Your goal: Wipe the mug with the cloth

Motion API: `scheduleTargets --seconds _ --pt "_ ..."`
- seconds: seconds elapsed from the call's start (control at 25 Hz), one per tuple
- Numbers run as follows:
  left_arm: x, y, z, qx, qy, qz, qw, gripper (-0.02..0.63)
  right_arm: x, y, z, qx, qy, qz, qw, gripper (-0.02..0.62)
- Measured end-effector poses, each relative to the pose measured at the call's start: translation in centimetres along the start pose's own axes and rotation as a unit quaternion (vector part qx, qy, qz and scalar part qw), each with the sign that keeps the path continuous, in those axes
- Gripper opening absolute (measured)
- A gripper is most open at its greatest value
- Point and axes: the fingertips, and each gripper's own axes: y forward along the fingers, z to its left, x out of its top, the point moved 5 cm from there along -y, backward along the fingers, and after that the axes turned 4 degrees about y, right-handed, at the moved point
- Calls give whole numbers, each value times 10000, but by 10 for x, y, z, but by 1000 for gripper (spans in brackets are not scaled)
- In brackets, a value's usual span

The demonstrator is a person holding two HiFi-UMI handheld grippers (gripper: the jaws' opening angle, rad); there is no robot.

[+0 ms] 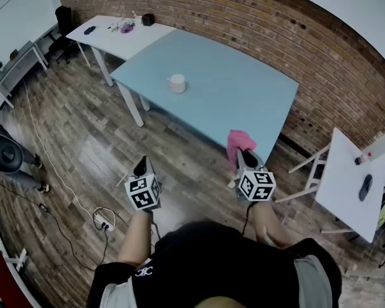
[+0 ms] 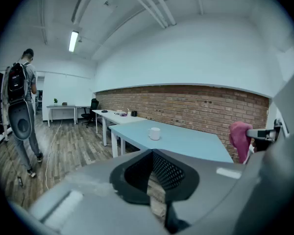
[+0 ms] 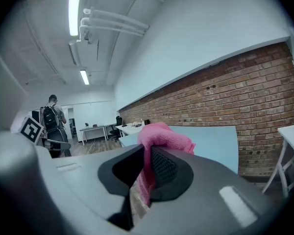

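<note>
The mug point(image 1: 176, 83) is white and stands upright on the light blue table point(image 1: 244, 101), a little left of the head view's centre, near the table's left edge with its handle to the left. In the left gripper view it sits small in the middle of the frame point(image 2: 154, 133), on that same tabletop.

The pink cloth point(image 1: 239, 141) is bunched at the tip of the right gripper point(image 1: 246, 156), over the table's near corner, right of centre and well apart from the mug. In the right gripper view the jaws of that gripper point(image 3: 146, 175) are clamped on the cloth point(image 3: 159, 136), which bulges above them and hangs between the pads. The left gripper point(image 1: 141, 167) is lower left of centre over the wooden floor point(image 1: 83, 140), its jaws together.

Between the left gripper and the mug lie bare floor, the table's near edge and a white table leg point(image 1: 131, 104). A white desk point(image 1: 125, 37) with small items adjoins the blue table at upper left, with a black chair point(image 1: 64, 21) beyond it. A second white table point(image 1: 343, 185) is at the right edge. A cable point(image 1: 51, 172) trails over the floor to a power strip point(image 1: 101, 221). A brick wall point(image 1: 276, 31) runs behind the tables. A person with a backpack point(image 2: 22, 102) stands at the left of the left gripper view.
</note>
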Motion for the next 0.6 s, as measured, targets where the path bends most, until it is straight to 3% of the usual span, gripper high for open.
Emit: scheduleTargets --seconds 0.32,0.6 --pt "-2 1 -7 -119 284 128 9994 8 -4 3 10 81 24 81 9999 46" --pt "-1 2 6 -82 194 39 9998 8 -7 10 20 80 -13 120 9999 46"
